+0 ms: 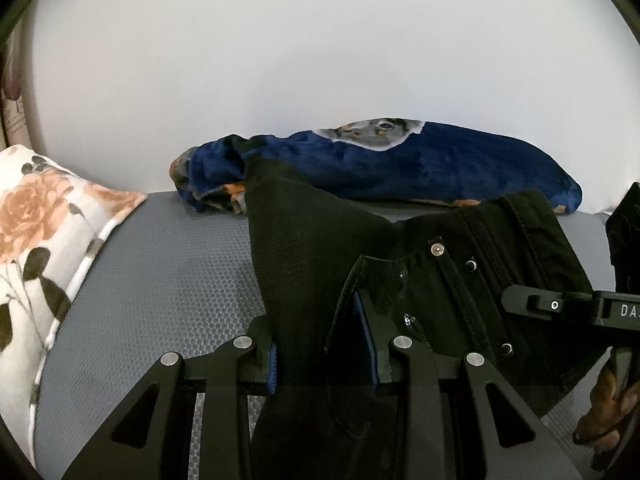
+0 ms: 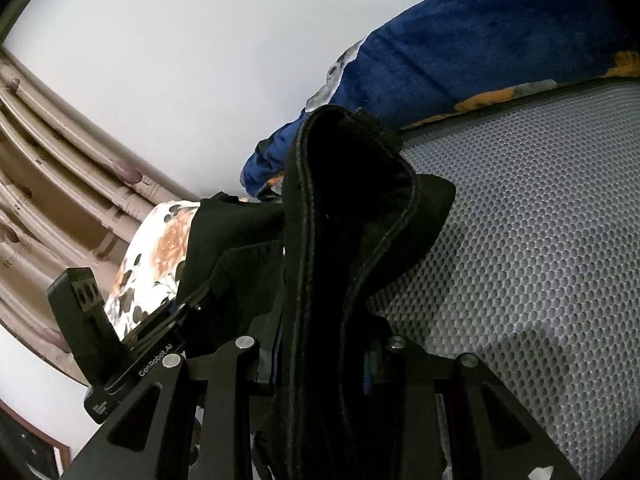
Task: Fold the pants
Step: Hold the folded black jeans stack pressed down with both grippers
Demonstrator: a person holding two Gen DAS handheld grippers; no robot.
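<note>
Here, a pair of black pants [image 1: 320, 240] is held up above a grey mattress [image 1: 160, 280] with a honeycomb texture. The fabric is gripped from two sides, so that the garment hangs between both tools and does not lie flat.

In the left wrist view, the left gripper [image 1: 324, 344] is seen closed on a fold of the pants. The blue pads [image 1: 365, 328] are pressed on the cloth from both sides, and the jaws are kept rather narrow around the fabric. The part with the waistband, a silver button [image 1: 439, 249] and small dark rivets is spread to the right of this gripper. There, part of the right gripper [image 1: 568, 306] is visible, and the fingers of a hand [image 1: 608, 412] are seen under it near the lower right edge.

In the right wrist view, the right gripper [image 2: 324, 360] is also closed on the pants [image 2: 340, 220]. A thick bundle of black fabric with stitched seams is clamped between its jaws and rises in front of the camera. The left gripper [image 2: 160, 328] is seen at the lower left, with cloth running to it.

Behind the pants, a dark blue blanket [image 1: 420, 164] with orange and grey print is lying along a white wall [image 1: 320, 40]. A floral pillow [image 1: 44, 232] with orange roses is placed at the left end of the mattress. In the right wrist view, a beige carved wooden headboard [image 2: 60, 184] is seen behind the pillow [image 2: 160, 256].
</note>
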